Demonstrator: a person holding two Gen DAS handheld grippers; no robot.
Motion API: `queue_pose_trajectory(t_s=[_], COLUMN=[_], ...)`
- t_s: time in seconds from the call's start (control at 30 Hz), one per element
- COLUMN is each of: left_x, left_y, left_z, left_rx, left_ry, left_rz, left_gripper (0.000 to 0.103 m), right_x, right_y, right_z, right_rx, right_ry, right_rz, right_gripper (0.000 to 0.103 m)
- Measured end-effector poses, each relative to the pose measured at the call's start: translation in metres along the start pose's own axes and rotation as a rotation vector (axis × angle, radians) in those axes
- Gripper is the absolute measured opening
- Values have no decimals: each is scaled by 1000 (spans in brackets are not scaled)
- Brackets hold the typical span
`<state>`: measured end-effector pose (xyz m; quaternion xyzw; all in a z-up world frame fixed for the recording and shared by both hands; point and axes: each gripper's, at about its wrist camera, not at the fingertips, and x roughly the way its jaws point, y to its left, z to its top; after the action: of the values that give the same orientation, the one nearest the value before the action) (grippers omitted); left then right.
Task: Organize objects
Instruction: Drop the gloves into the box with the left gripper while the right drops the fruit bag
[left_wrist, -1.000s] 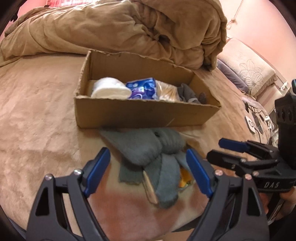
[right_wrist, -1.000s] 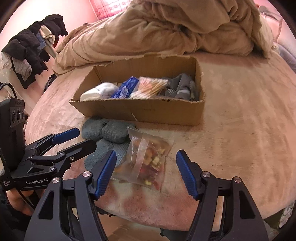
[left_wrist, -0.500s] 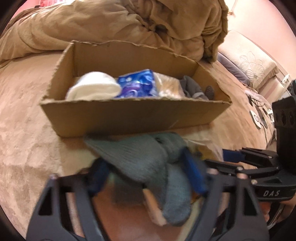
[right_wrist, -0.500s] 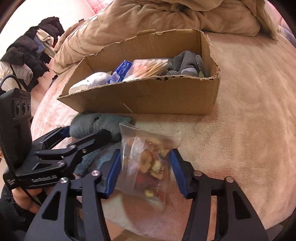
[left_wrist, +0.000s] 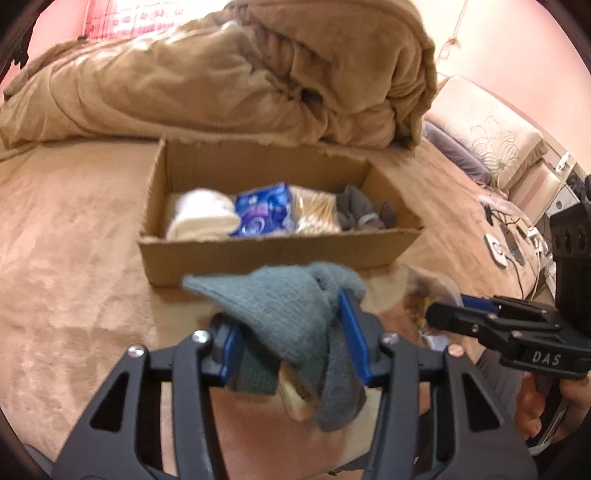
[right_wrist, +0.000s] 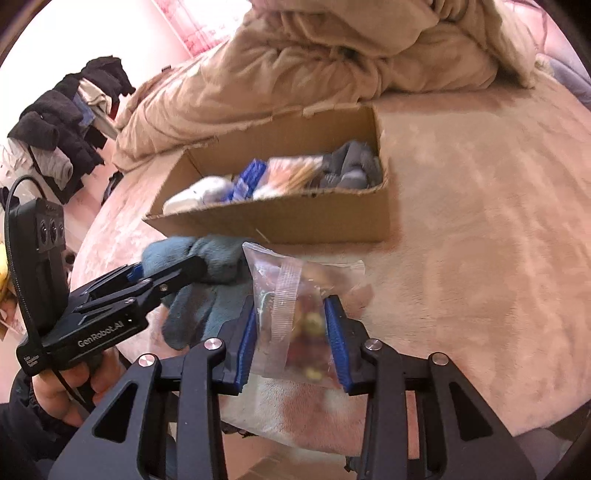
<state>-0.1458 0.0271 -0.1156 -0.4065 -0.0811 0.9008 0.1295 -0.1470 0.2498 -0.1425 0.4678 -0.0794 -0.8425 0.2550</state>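
An open cardboard box (left_wrist: 258, 254) sits on the bed and also shows in the right wrist view (right_wrist: 317, 218). It holds a white roll (left_wrist: 203, 218), a blue packet (left_wrist: 262, 210), a bag of sticks (left_wrist: 314, 210) and grey socks (left_wrist: 358, 210). My left gripper (left_wrist: 291, 343) is shut on a bundle of grey-blue socks (left_wrist: 280, 314) and holds it lifted in front of the box; the bundle also shows in the right wrist view (right_wrist: 199, 299). My right gripper (right_wrist: 295, 332) is shut on a clear snack bag (right_wrist: 295, 306), to the right of the socks.
A bunched tan duvet (left_wrist: 229, 77) lies behind the box. Pillows (left_wrist: 491, 133) and cables with chargers (left_wrist: 509, 240) are at the right. A pile of dark clothes (right_wrist: 62, 122) is off the bed to the left. The bed edge (right_wrist: 280, 432) is near me.
Both grippers moved forward and shut, the left on the socks, the right on the snack bag. Both items are now raised off the bed and the box looks lower and farther.
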Motion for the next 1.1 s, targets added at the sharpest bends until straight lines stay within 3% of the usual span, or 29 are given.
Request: queue_pose_trajectory(t_s=[0.67, 1.1], left_x=[-109, -100], left_y=[-6, 17], left_z=[43, 76], left_rx=[-9, -3], left_ry=[-157, -182], left_rz=[18, 27], left_gripper=[49, 49], right_x=[-82, -87], right_y=[30, 41], right_z=[31, 62], right_rx=[-76, -121], right_ry=[-176, -225], right_rz=[-44, -60], right_gripper=[38, 38])
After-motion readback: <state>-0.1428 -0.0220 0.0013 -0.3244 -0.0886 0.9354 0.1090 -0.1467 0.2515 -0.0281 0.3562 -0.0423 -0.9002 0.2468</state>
